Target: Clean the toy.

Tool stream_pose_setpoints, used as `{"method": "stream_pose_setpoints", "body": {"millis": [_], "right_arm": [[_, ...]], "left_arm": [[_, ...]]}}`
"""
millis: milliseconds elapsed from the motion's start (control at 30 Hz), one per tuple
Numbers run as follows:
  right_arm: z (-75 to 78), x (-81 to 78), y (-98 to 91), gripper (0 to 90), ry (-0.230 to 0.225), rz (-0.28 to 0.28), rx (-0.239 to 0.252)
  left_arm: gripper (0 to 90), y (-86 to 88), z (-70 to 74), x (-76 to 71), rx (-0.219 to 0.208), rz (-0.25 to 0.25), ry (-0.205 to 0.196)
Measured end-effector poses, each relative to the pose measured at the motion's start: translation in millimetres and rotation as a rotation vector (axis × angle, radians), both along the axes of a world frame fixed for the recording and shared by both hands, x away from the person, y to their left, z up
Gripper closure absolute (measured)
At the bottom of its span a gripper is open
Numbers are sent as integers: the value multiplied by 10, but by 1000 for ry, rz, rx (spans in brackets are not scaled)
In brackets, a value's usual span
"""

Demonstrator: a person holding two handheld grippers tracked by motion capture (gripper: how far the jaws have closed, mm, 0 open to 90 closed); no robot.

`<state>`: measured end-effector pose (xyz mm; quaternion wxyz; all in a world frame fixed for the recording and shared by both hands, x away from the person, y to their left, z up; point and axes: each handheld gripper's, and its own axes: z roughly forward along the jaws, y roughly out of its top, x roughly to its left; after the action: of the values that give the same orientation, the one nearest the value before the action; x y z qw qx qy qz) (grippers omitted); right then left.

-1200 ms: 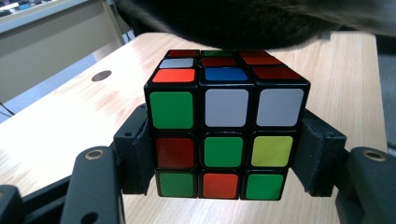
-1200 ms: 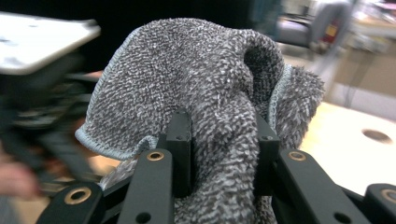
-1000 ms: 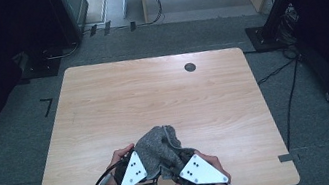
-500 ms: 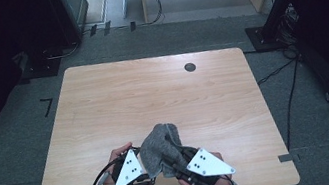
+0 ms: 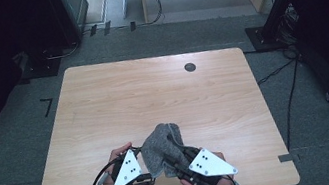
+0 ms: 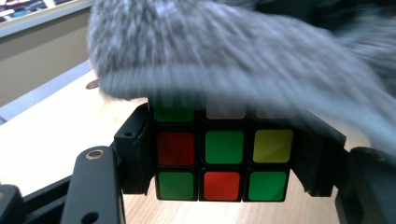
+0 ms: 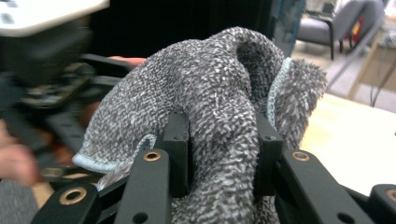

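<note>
Left hand-held gripper (image 6: 224, 154) clamps my Rubik's cube (image 6: 223, 158); right hand-held gripper (image 7: 219, 154) pinches the grey cloth (image 7: 210, 93) over its top, lower centre. I judge wiping underway, most faces left.

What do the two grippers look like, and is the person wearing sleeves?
Each gripper, left and right, has a black body topped by a light grey three-cornered plate with small dark dots. In the gripper views the jaws are matte black bars with brass-coloured rivets at the joints. A black cable loops from the left gripper. No sleeves are visible on the forearms; the hands wear no gloves.
</note>
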<state>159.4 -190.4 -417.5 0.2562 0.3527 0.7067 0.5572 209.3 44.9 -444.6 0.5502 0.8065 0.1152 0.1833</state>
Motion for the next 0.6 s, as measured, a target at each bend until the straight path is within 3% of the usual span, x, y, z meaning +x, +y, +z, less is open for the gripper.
{"method": "stream_pose_setpoints", "body": {"millis": [100,167,233,300,400,467,600], "right_arm": [[-37,98,-181,672,39,-87,11],[-64,149,-267,674,73,-108,31],[-98,182,-325,674,112,-76,106],[-136,194,-308,673,137,-30,145],[-203,188,-209,674,155,28,140],[-268,177,-132,682,169,31,125],[-382,247,-111,678,260,84,118]], "left_arm": [[341,48,32,12,-44,-11,3],[341,84,60,28,-81,-16,12],[341,108,72,45,-96,-14,20],[341,125,68,60,-110,-12,33],[341,128,80,54,-121,-15,34],[340,143,97,51,-134,-16,34],[341,190,125,68,-172,-12,44]]}}
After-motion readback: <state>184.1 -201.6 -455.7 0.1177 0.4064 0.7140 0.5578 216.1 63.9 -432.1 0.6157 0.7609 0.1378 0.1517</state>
